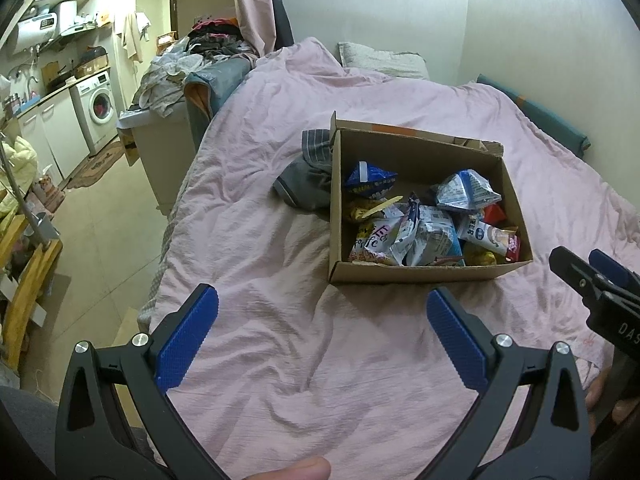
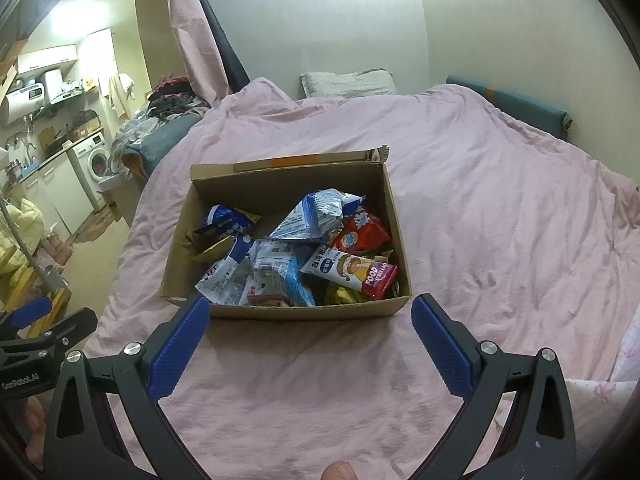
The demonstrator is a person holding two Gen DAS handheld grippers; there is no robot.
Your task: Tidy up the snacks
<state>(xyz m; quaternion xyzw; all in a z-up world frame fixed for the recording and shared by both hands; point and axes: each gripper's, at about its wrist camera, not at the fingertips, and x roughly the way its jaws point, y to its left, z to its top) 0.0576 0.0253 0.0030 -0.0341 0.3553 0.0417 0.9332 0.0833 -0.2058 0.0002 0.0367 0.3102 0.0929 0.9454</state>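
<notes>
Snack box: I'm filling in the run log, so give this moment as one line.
stage: before pick | left claw: open, empty | right claw: open, empty | cardboard box: on pink bedcover, full of snack packets

Pink quilt [image 1: 280,320] covers the bed; grey clothing [image 1: 306,182] lies crumpled at its centre, washing machine [image 1: 98,106] at nine o'clock, pillow [image 1: 380,58] at twelve

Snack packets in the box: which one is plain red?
The red packet against the cardboard box's right wall, behind the white tube-shaped packet. Most of the rest are blue-and-white or yellow.
</notes>
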